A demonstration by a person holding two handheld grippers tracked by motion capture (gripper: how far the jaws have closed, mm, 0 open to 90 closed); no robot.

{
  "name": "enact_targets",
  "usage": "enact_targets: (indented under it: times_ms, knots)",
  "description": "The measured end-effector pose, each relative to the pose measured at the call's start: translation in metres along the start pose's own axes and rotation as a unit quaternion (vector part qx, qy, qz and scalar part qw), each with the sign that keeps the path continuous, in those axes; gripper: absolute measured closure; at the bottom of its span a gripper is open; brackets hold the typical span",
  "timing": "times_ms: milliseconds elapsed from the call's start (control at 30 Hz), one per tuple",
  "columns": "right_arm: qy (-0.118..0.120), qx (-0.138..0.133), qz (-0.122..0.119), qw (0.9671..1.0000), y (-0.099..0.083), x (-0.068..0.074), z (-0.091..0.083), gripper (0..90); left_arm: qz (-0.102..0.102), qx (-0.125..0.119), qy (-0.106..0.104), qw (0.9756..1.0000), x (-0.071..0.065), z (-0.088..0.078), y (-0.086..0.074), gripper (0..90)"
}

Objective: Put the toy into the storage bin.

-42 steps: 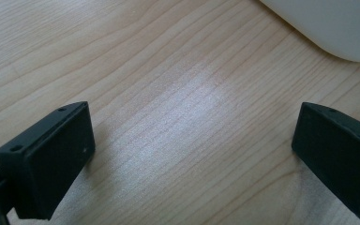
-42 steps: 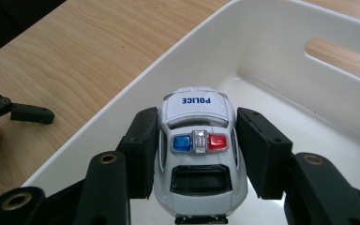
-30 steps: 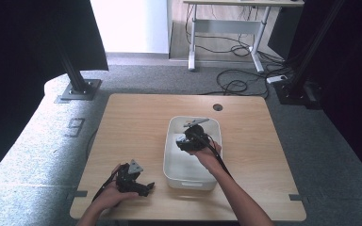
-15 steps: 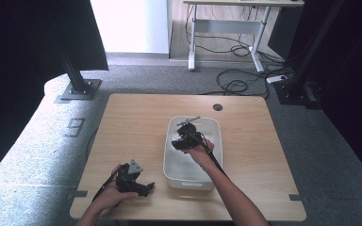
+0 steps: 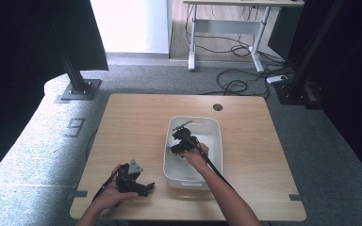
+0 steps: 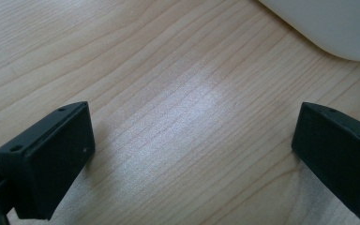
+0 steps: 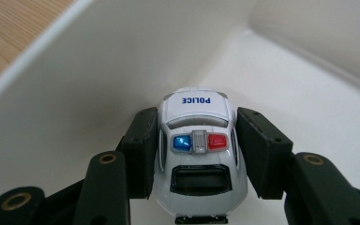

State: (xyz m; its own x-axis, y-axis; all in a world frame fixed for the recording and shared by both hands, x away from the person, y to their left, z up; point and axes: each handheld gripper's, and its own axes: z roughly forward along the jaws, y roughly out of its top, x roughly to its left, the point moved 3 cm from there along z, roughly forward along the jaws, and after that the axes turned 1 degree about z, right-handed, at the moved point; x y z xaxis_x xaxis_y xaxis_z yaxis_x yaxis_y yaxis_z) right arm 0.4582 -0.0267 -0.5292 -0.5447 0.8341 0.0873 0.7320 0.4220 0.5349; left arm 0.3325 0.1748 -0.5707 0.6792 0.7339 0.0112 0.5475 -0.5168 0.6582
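A white toy police car (image 7: 197,154) with a blue and red roof light sits between the two black pads of my right gripper (image 7: 197,140), which is shut on its sides. The car hangs low inside the white plastic bin (image 7: 98,93), close to one of its walls. In the high view the right gripper (image 5: 179,141) is over the left half of the bin (image 5: 215,141) in the middle of the table. My left gripper (image 5: 143,188) rests near the front left edge of the table. Its jaws (image 6: 192,154) stand wide open over bare wood.
The wooden table (image 5: 136,122) has a round cable hole (image 5: 218,107) at the back right. A corner of the bin (image 6: 328,28) lies just ahead of the left gripper. Black stands, a desk frame and cables sit on the grey floor beyond the table.
My right gripper has sunk lower into the bin with the police car, drifting slightly to the left. The left gripper has stayed where it was.
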Motion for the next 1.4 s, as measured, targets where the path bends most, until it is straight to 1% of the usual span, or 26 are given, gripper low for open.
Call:
enact_targets:
  times_ms: [67, 100, 133, 167, 267, 333, 367, 467, 533, 567, 600, 700, 733, 800, 900, 967, 1033, 1067, 1133, 1200, 1233, 1333, 1400]
  knots:
    - [0.007, 0.015, 0.005, 0.9998, -0.002, 0.0, 0.004, 49.9, -0.001, -0.001, -0.001, 1.0, 0.0, 0.0, 0.0, 0.0]
    - [0.007, 0.015, 0.005, 0.9998, -0.002, 0.0, 0.004, 49.9, -0.001, -0.001, -0.001, 1.0, 0.0, 0.0, 0.0, 0.0]
    - [0.009, 0.023, 0.005, 0.9997, -0.004, 0.0, 0.007, 49.8, -0.001, -0.001, -0.001, 1.0, 0.0, 0.0, 0.0, 0.0]
    - [0.009, 0.023, 0.005, 0.9997, -0.004, 0.0, 0.007, 49.8, -0.001, -0.001, -0.001, 1.0, 0.0, 0.0, 0.0, 0.0]
    - [0.02, 0.021, 0.015, 0.9995, -0.005, -0.002, 0.008, 49.2, -0.001, -0.001, -0.001, 1.0, 0.0, 0.0, 0.0, 0.0]
    - [0.031, 0.023, 0.016, 0.9991, -0.005, -0.003, 0.009, 44.8, -0.001, -0.001, -0.001, 1.0, 0.0, 0.0, 0.0, 0.0]
    - [0.03, 0.024, 0.018, 0.9991, -0.005, -0.004, 0.009, 43.0, -0.001, -0.001, -0.001, 1.0, 0.0, 0.0, 0.0, 0.0]
    - [0.032, 0.013, 0.017, 0.9993, -0.006, -0.005, 0.004, 40.4, -0.001, -0.001, -0.001, 1.0, 0.0, 0.0, 0.0, 0.0]
    - [0.026, 0.0, 0.015, 0.9996, -0.007, -0.007, -0.001, 39.5, -0.001, 0.0, -0.001, 1.0, 0.0, 0.0, 0.0, 0.0]
    - [0.026, 0.0, 0.015, 0.9996, -0.007, -0.007, -0.001, 39.5, -0.001, 0.0, -0.001, 1.0, 0.0, 0.0, 0.0, 0.0]
    - [0.023, -0.002, 0.013, 0.9996, -0.009, -0.008, -0.006, 38.0, -0.001, 0.0, -0.001, 1.0, 0.0, 0.0, 0.0, 0.0]
    - [0.025, -0.008, 0.009, 0.9996, -0.012, -0.009, -0.01, 37.9, -0.001, 0.0, -0.001, 1.0, 0.0, 0.0, 0.0, 0.0]
    - [0.031, -0.006, 0.006, 0.9995, -0.016, -0.008, -0.014, 37.8, -0.001, 0.0, -0.001, 1.0, 0.0, 0.0, 0.0, 0.0]
    - [0.038, 0.002, -0.003, 0.9993, -0.02, -0.007, -0.013, 37.8, -0.001, 0.0, -0.001, 1.0, 0.0, 0.0, 0.0, 0.0]
    - [0.044, 0.012, -0.006, 0.9989, -0.025, -0.005, -0.01, 37.9, -0.002, -0.001, 0.0, 1.0, -0.001, 0.0, 0.0, 0.0]
    - [0.053, 0.018, -0.002, 0.9984, -0.027, -0.003, -0.008, 38.8, -0.002, -0.001, 0.0, 1.0, -0.001, 0.0, 0.0, 0.0]
    - [0.051, 0.02, -0.006, 0.9985, -0.028, -0.001, -0.008, 39.9, -0.001, -0.001, -0.001, 1.0, -0.001, 0.0, 0.0, 0.0]
    - [0.057, 0.022, -0.001, 0.9981, -0.028, 0.0, -0.009, 41.3, -0.001, -0.001, 0.0, 1.0, -0.001, 0.0, 0.0, 0.0]
    - [0.073, 0.024, 0.018, 0.9969, -0.028, 0.002, -0.011, 42.4, -0.001, -0.001, -0.001, 1.0, -0.001, 0.0, 0.0, 0.0]
    - [0.074, 0.019, 0.01, 0.997, -0.027, 0.006, -0.014, 43.0, -0.001, -0.001, -0.001, 1.0, 0.0, 0.0, 0.0, 0.0]
    - [0.077, 0.018, 0.01, 0.9968, -0.027, 0.007, -0.015, 43.1, -0.001, -0.001, 0.0, 1.0, -0.001, 0.0, 0.0, 0.0]
    - [0.079, 0.029, 0.009, 0.9964, -0.028, 0.009, -0.015, 43.1, -0.002, -0.001, 0.0, 1.0, -0.001, 0.0, 0.0, 0.0]
    - [0.08, 0.031, 0.012, 0.9962, -0.029, 0.01, -0.015, 42.9, -0.002, 0.0, 0.0, 1.0, -0.001, 0.0, 0.0, 0.0]
